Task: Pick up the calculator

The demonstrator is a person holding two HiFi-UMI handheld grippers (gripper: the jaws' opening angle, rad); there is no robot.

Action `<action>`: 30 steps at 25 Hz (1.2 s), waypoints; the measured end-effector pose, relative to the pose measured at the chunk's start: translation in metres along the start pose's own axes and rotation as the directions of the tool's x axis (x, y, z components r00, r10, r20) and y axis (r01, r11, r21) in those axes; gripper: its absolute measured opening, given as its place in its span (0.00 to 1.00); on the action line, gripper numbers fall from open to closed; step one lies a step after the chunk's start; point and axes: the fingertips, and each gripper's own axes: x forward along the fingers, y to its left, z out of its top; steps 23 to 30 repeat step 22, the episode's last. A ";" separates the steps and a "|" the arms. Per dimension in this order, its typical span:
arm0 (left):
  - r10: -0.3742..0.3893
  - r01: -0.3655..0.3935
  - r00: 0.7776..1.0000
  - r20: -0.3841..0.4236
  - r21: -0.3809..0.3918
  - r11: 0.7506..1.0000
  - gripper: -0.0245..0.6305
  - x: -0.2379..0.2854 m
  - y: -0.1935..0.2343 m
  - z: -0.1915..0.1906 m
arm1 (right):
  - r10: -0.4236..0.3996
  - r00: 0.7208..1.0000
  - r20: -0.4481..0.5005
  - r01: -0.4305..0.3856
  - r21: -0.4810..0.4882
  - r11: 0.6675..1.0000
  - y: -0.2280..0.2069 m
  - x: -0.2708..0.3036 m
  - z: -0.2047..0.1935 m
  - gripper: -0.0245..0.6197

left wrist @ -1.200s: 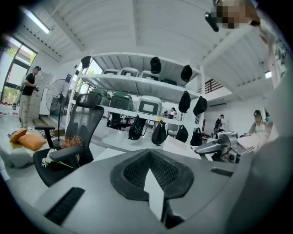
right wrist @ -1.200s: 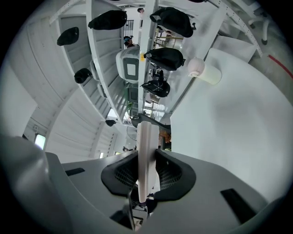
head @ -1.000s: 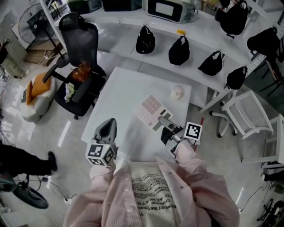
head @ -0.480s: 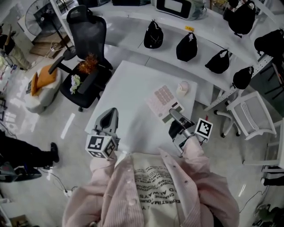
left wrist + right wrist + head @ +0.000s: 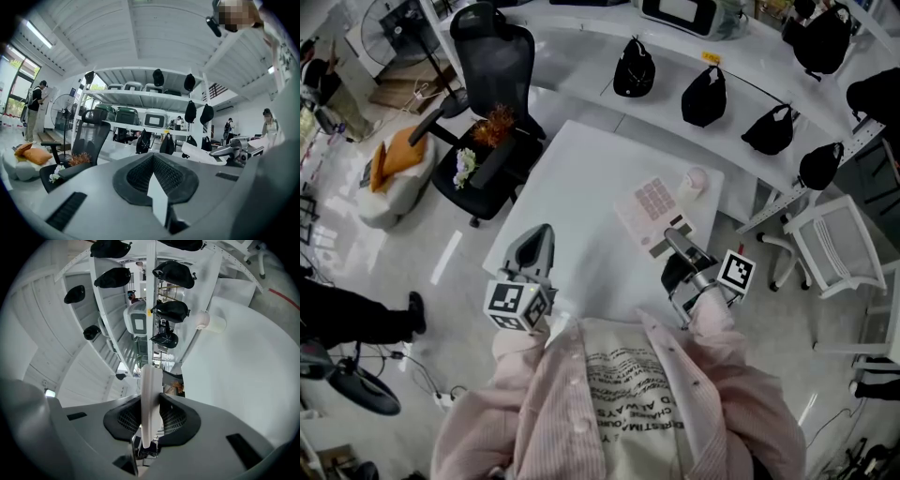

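The calculator point(image 5: 652, 208), white with pink keys, hangs over the right part of the white table point(image 5: 572, 187). My right gripper point(image 5: 675, 242) is shut on its near edge. In the right gripper view the calculator point(image 5: 151, 399) shows edge-on, pinched between both pads of that gripper point(image 5: 151, 425). From the left gripper view it is a pale slab point(image 5: 199, 153), tilted above the tabletop. My left gripper point(image 5: 534, 246) hovers over the table's near left edge, its jaws together and nothing in them; its tips point(image 5: 154, 164) point across the table.
A small pale round object point(image 5: 696, 180) sits on the table beyond the calculator. A black office chair point(image 5: 492, 66) with flowers point(image 5: 492, 127) on its seat stands at the far left. Black bags point(image 5: 635, 70) line a shelf behind; a white chair point(image 5: 825, 244) is at the right.
The head view has shifted a little, so everything sits slightly to the right in the picture. Both grippers stay about where they were, the right one still gripping the calculator.
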 end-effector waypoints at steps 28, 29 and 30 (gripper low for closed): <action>0.030 -0.030 0.999 -0.025 0.017 0.999 0.04 -0.015 -0.002 -0.009 | 0.007 1.000 -0.022 -0.007 0.019 1.000 -0.004 -0.005 -0.013 0.16; 0.030 -0.030 0.999 -0.025 0.017 0.999 0.04 -0.015 -0.002 -0.009 | 0.007 1.000 -0.022 -0.007 0.019 1.000 -0.004 -0.005 -0.013 0.16; 0.030 -0.030 0.999 -0.025 0.017 0.999 0.04 -0.015 -0.002 -0.009 | 0.007 1.000 -0.022 -0.007 0.019 1.000 -0.004 -0.005 -0.013 0.16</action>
